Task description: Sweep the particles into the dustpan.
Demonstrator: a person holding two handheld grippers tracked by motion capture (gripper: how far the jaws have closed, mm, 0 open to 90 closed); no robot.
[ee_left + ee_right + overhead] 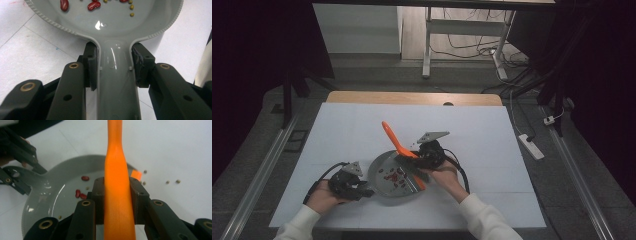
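At the near table edge, white table [362, 130] under dim room light, wide bare surface beyond; left gripper [357, 187] clamped on the handle of the grey pan [384, 167], red beans [393, 176] inside; right gripper [424, 157] closed round the orange spatula [394, 140], tilted over the pan's far rim; floor cables [472, 47] farthest.

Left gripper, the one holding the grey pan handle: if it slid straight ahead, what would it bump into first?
The left gripper is shut on the pan handle and points into the pan. Straight ahead lie the red beans in the pan; beyond them, probably the orange spatula, though depth is unclear.
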